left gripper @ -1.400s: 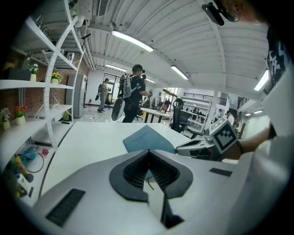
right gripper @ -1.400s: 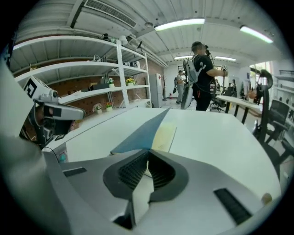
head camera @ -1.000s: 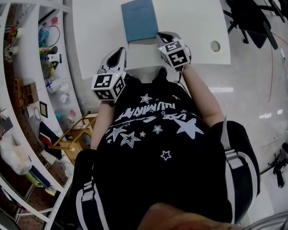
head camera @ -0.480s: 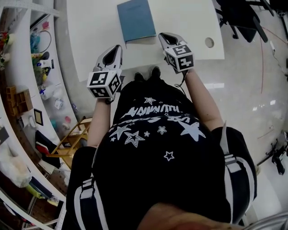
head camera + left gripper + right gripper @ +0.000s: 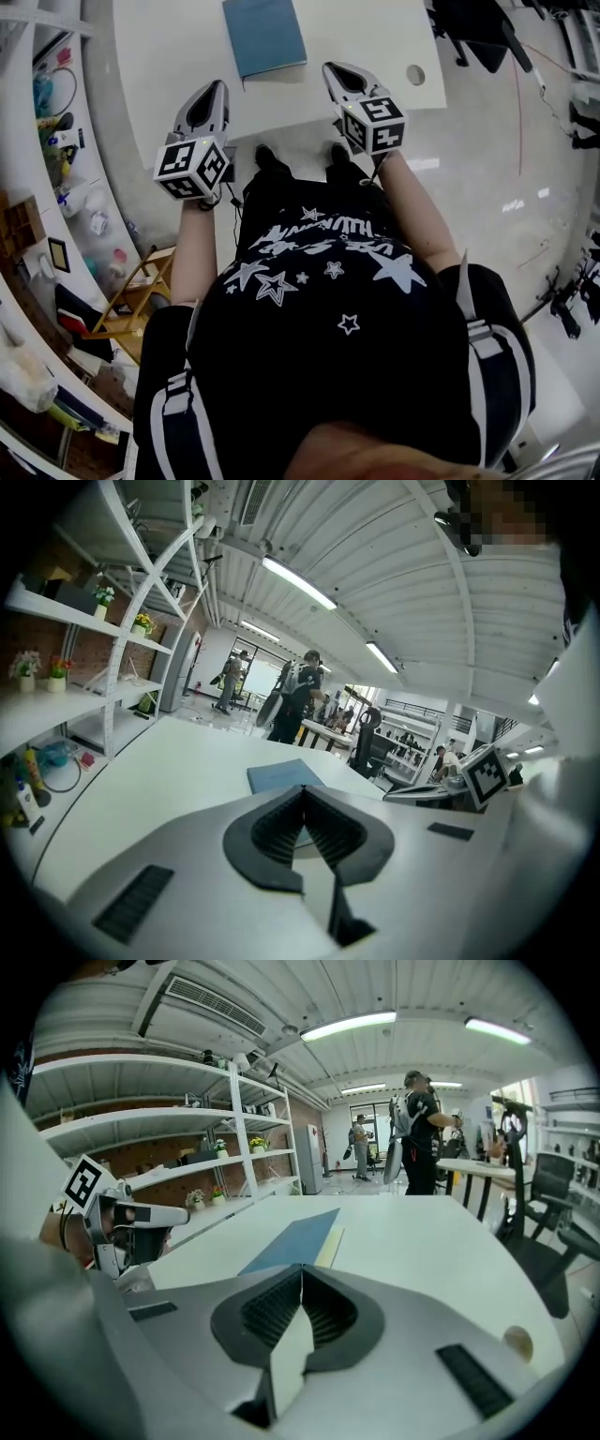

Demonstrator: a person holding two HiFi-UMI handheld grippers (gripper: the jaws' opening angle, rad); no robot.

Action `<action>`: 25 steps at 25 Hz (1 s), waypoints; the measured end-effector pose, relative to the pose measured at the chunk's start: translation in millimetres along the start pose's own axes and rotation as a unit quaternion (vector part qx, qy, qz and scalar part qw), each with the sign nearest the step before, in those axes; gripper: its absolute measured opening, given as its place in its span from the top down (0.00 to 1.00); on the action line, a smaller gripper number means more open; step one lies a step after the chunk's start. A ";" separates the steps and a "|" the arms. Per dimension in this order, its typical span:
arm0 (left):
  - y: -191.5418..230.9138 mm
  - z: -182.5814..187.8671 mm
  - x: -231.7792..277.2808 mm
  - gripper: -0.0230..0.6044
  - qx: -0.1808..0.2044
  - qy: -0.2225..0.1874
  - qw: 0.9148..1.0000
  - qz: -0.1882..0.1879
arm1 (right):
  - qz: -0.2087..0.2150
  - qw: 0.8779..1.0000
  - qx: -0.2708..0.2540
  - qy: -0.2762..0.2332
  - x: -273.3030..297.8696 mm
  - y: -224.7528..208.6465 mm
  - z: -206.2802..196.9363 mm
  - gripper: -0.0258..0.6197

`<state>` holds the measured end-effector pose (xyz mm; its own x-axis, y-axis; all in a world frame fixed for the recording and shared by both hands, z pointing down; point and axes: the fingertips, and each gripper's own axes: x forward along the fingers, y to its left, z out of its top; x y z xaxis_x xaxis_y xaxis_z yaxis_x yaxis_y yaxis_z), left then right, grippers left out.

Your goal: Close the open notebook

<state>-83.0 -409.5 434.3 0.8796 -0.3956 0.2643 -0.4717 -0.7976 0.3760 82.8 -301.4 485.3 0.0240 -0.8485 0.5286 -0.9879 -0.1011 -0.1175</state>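
The notebook (image 5: 265,36) lies flat and closed on the white table (image 5: 375,37), blue cover up. It also shows in the left gripper view as the blue notebook (image 5: 281,774) and in the right gripper view as the notebook (image 5: 295,1239) with a pale page edge. My left gripper (image 5: 217,86) hovers near the table's front edge, left of the notebook, shut and empty. My right gripper (image 5: 334,68) is raised to the right of the notebook's near corner, also shut with nothing in it. Neither touches the notebook. The jaws meet in both gripper views, left gripper (image 5: 302,794) and right gripper (image 5: 301,1269).
A round cable hole (image 5: 415,74) sits in the table at the right. Curved white shelves (image 5: 56,141) with small items run along the left. An office chair (image 5: 478,28) stands behind the table's far right. People (image 5: 417,1133) stand far off in the room.
Both grippers have drawn back from the notebook toward the table's front edge, the right one rising off its near right corner. The notebook stays closed and still.
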 end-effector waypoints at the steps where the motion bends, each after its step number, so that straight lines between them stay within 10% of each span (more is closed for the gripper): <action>1: -4.0 0.9 -3.2 0.95 0.000 -0.004 1.000 0.007 | 0.007 1.000 0.000 -0.003 -0.9 0.1 2.3 0.95; 25: -276.3 -71.4 -44.1 0.94 0.032 -0.134 0.966 0.216 | 0.267 0.952 -0.130 -0.070 -149.5 -88.8 -29.9 0.95</action>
<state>4.0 -139.1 382.2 0.5890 -0.7957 0.1411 -0.8018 -0.5537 0.2247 162.4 -150.0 441.8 -0.4909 -0.8055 0.3319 -0.8687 0.4813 -0.1167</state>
